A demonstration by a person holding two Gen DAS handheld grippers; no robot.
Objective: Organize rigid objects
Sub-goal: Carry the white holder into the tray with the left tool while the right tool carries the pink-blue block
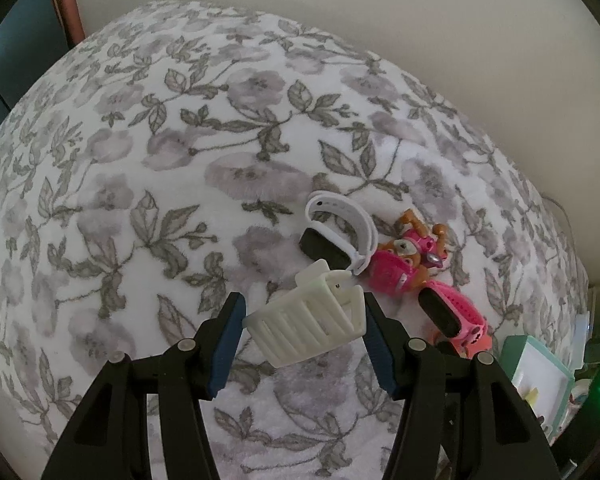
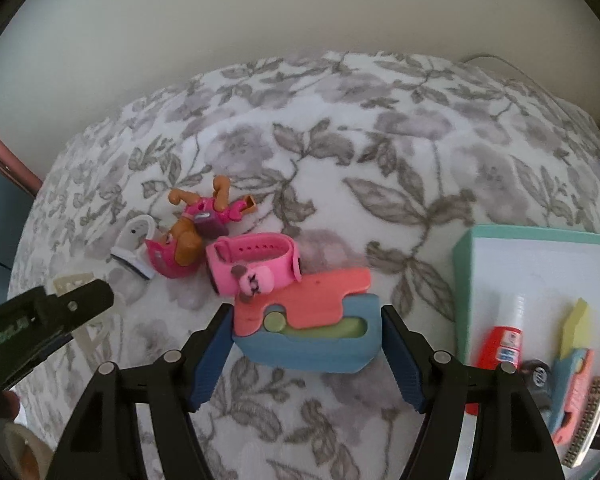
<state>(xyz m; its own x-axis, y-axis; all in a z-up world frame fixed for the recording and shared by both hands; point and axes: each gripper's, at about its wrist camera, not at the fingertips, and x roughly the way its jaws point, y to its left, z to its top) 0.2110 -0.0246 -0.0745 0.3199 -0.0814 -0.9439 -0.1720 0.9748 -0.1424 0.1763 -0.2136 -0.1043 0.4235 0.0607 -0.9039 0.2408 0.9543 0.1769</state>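
Between the blue pads of the left gripper [image 1: 304, 320] sits a cream slatted clip [image 1: 308, 320], tilted, its ribbed body spanning the gap. Both pads appear to touch its ends, so I judge the jaws closed on it at a wide setting, though the contact on the left pad looks slight. That thin contact is the first risk: the clip is hollow and ribbed, and a pad resting on a slat edge could let it twist out and drop onto the bed.

The right gripper [image 2: 306, 340] stands wide around a blue, coral and green toy block [image 2: 306, 334]. The left pad seems to meet its corner, while a sliver of blanket shows beside the right pad, so I cannot tell whether it is held. If the jaws close off-centre, the coral top piece may shift or the block may tip on the soft floral blanket [image 2: 340, 128].

Just beyond, a pink watch [image 2: 256, 266] lies touching the coral piece, and lifting the block could drag it along. Behind it lie a pink dog figure [image 2: 192, 236] and a white watch [image 1: 340, 228], close together; the clip is near the white watch's strap and might snag it.

To the right, a mint-edged tray [image 2: 464, 280] already holds a glue stick [image 2: 504, 332] and other small items; crowding there could make a released piece bounce out.
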